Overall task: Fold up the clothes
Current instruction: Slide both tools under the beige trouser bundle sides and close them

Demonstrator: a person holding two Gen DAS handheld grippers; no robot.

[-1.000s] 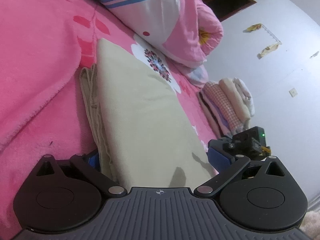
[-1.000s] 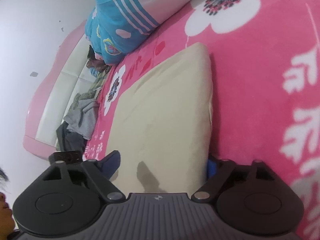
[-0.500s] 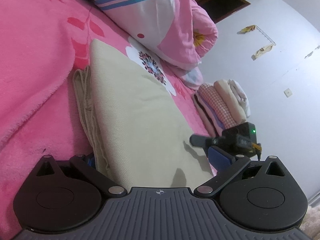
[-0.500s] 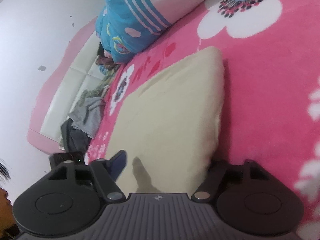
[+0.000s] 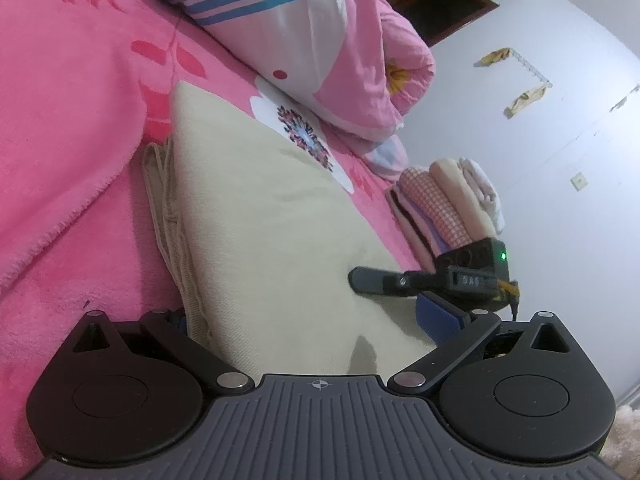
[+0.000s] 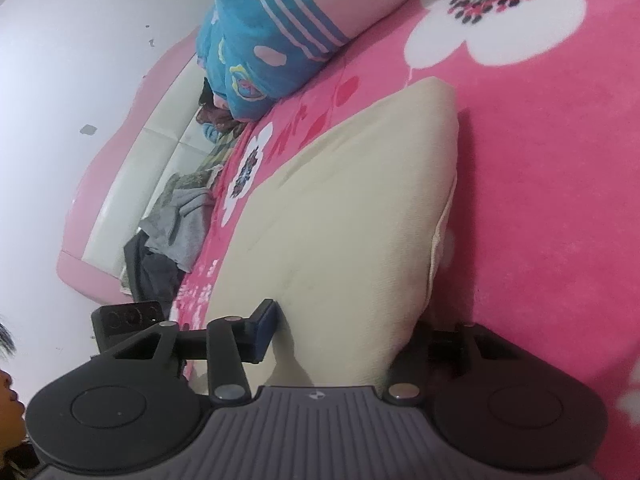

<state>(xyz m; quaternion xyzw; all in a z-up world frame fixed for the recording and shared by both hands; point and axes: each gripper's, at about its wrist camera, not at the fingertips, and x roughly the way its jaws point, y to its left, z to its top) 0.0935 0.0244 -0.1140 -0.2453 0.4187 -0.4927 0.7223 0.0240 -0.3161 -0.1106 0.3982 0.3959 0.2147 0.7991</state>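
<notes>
On the pink bed [image 5: 72, 128], the beige garment [image 5: 272, 232] is laid folded flat toward twelve o'clock, its near edge straddled by the left gripper [image 5: 316, 320] and right gripper [image 6: 344, 332], fingers spread apart, seemingly so another fold could be gripped.

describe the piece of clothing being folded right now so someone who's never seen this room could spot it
On the pink fleece floral blanket covering the bed, below the striped pink-and-blue rolled duvet, lies a flat cream folded knit garment. Unlike the stacked folded clothes at the bed's edge, it lies alone, between both grippers.
</notes>
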